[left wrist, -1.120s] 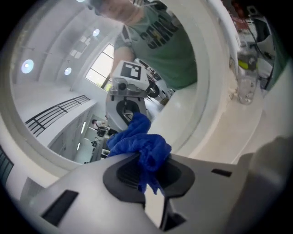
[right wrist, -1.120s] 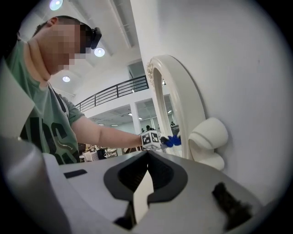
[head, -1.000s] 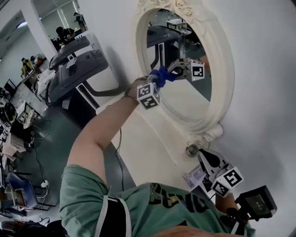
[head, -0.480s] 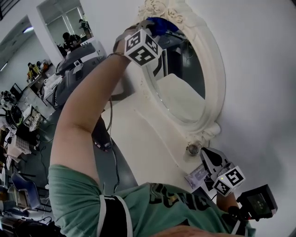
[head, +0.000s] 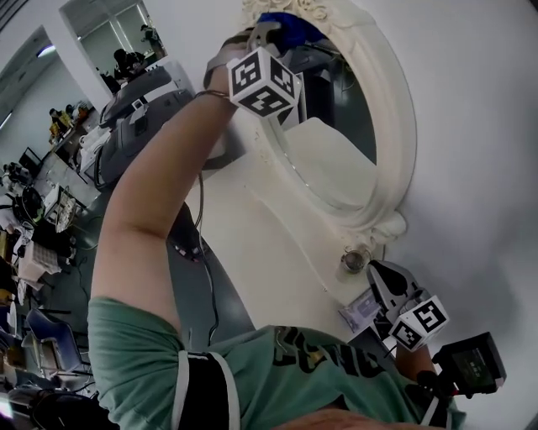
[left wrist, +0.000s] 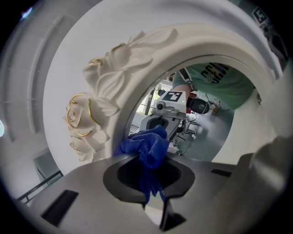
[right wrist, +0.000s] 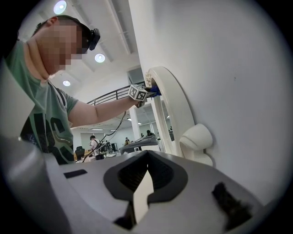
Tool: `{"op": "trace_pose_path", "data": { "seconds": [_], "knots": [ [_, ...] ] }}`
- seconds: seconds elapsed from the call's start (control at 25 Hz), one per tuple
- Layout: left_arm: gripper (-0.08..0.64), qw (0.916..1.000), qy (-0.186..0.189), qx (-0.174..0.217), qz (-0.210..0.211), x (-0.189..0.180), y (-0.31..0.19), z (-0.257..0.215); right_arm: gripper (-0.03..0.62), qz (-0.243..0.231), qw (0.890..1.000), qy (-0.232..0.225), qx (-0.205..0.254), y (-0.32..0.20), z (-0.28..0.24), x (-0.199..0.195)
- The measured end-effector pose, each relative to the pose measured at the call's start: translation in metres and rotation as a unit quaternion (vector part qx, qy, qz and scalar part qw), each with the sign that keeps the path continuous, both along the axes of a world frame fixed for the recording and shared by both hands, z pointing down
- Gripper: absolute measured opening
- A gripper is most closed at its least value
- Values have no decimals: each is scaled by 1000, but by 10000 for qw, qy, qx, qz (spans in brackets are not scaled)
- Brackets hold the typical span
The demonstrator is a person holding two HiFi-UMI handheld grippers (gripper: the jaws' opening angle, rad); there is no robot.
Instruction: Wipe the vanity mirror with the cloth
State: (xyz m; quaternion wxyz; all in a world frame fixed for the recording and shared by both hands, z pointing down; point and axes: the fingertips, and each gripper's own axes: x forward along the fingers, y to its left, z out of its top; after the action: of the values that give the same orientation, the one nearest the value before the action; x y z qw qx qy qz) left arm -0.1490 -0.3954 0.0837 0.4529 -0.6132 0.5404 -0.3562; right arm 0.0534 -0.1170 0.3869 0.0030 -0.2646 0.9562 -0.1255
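Two grippers showed in the head view: the left gripper [head: 273, 38] was raised high, putting the blue cloth [head: 290, 25] at the top of the vanity mirror [head: 336, 168], probably to work the upper edge. The right gripper [head: 380, 284] hung low by the mirror's foot, apparently idle. Left gripper view: jaws pinched the bunched cloth, seemingly against glass beside the carved roses [left wrist: 91, 114]. Right gripper view: jaws pressed together, empty, well apart from the wiping.

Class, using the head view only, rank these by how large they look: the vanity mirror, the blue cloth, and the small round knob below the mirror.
1. vanity mirror, by far the largest.
2. blue cloth, bunched up and only partly showing.
3. round knob, the smallest.
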Motion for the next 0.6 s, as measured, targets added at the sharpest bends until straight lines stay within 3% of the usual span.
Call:
{"op": "trace_pose_path", "data": {
  "seconds": [0.28,0.6],
  "knots": [
    [66,9990,-422,-87,102,6,12,65,12,-122,9997,140,-186,3,5,-16],
    [66,9917,-608,-1120,189,4,19,226,12,-196,9986,326,-370,4,14,-26]
  ]
}}
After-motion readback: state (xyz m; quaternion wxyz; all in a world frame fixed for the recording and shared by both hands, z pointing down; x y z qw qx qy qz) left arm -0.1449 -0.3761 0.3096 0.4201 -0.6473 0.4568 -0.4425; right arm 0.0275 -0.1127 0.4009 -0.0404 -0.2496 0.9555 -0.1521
